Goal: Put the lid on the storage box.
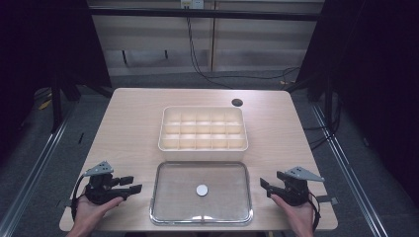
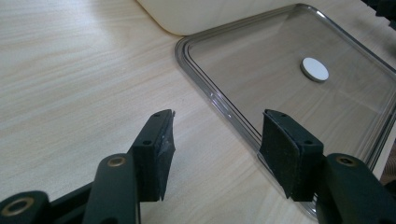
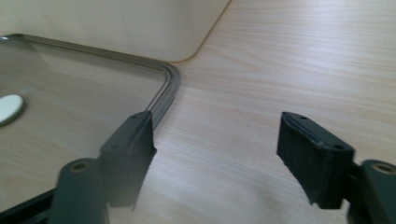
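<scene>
**Grippers flank the lid, nothing gripped**

From above, the clear lid [image 1: 201,192] lies flat before the box [image 1: 203,129], a gripper at each end, likely for a two-sided lift. Left gripper [image 2: 217,147]: jaws apart, empty, straddling the rim. Right gripper [image 3: 217,154]: wide open, empty, beside the lid's corner.

One clear lid [image 1: 173,197], one white disc [image 1: 202,190], one compartment box [image 1: 202,145], two grippers.
</scene>
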Demonstrator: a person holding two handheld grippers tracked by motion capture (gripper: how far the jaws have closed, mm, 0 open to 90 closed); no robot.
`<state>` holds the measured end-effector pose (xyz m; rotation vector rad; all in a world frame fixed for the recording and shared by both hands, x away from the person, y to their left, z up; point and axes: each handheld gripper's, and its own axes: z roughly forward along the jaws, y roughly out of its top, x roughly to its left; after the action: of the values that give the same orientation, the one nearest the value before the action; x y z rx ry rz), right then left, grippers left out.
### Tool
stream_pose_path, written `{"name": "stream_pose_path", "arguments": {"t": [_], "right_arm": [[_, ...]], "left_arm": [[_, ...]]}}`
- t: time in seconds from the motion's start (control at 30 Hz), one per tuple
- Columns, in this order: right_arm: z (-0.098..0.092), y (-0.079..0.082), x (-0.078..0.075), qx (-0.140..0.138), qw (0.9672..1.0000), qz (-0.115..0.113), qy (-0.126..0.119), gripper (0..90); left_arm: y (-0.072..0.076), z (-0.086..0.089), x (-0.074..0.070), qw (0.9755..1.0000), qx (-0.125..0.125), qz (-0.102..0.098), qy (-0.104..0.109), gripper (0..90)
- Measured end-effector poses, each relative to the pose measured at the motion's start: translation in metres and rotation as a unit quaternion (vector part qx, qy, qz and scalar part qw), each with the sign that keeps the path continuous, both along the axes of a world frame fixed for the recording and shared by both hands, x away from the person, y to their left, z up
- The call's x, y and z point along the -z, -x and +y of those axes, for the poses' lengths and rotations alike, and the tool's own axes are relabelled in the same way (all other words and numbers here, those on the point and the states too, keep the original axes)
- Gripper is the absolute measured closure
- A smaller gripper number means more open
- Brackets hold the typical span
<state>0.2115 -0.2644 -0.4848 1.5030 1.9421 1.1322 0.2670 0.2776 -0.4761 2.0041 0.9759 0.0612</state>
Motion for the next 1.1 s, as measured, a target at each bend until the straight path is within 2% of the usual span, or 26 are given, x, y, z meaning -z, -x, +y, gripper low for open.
{"name": "stream_pose_path", "arguments": {"t": [0.1,0.17,0.3,0.37,0.4,0.43,0.47,0.67,0.8,0.83,0.9,1.0,1.1], "right_arm": [[-0.002,0.003,-0.003,0.006,0.9999,-0.005,-0.013,31.1],[-0.003,0.004,-0.004,0.006,0.9998,0.000,-0.020,31.3],[-0.002,0.006,-0.005,0.005,0.9995,0.000,-0.031,31.8],[-0.001,0.007,-0.006,0.004,0.9994,-0.003,-0.036,32.0],[-0.001,0.008,-0.008,0.002,0.9992,-0.002,-0.041,32.0],[0.001,0.010,-0.012,-0.008,0.9978,0.005,-0.065,35.1],[0.002,0.011,-0.014,-0.011,0.9976,0.010,-0.068,37.4],[0.011,0.011,-0.019,-0.031,0.9968,0.034,-0.065,39.3],[0.012,0.007,-0.020,-0.033,0.9963,0.040,-0.068,38.3],[0.013,0.003,-0.022,-0.038,0.9956,0.045,-0.072,36.0],[0.014,0.000,-0.024,-0.044,0.9947,0.055,-0.075,36.9],[0.017,-0.005,-0.025,-0.049,0.9949,0.057,-0.067,37.5],[0.021,-0.011,-0.025,-0.054,0.9948,0.063,-0.059,38.7]], "left_arm": [[0.001,-0.001,0.000,1.0000,0.004,0.001,0.001,45.5],[0.001,0.000,0.000,1.0000,0.005,0.001,0.001,45.3],[0.005,0.004,-0.003,0.9997,0.003,0.005,0.023,46.6],[0.005,0.004,-0.003,0.9997,0.000,0.006,0.025,47.0],[0.005,0.005,-0.003,0.9996,-0.004,0.008,0.028,47.3],[0.002,0.008,-0.002,0.9990,-0.009,0.019,0.040,48.1],[0.000,0.008,-0.001,0.9988,-0.015,0.021,0.043,49.2],[-0.004,0.008,-0.002,0.9992,-0.016,0.020,0.031,53.3],[-0.003,0.006,-0.005,0.9993,-0.015,0.016,0.030,53.2],[-0.003,0.004,-0.007,0.9993,-0.014,0.015,0.030,53.2],[-0.006,0.002,-0.009,0.9996,-0.009,0.010,0.024,53.2],[-0.008,-0.002,-0.010,0.9996,-0.007,0.011,0.023,53.6],[-0.013,-0.012,-0.014,0.9999,0.006,0.003,0.009,54.3]]}}
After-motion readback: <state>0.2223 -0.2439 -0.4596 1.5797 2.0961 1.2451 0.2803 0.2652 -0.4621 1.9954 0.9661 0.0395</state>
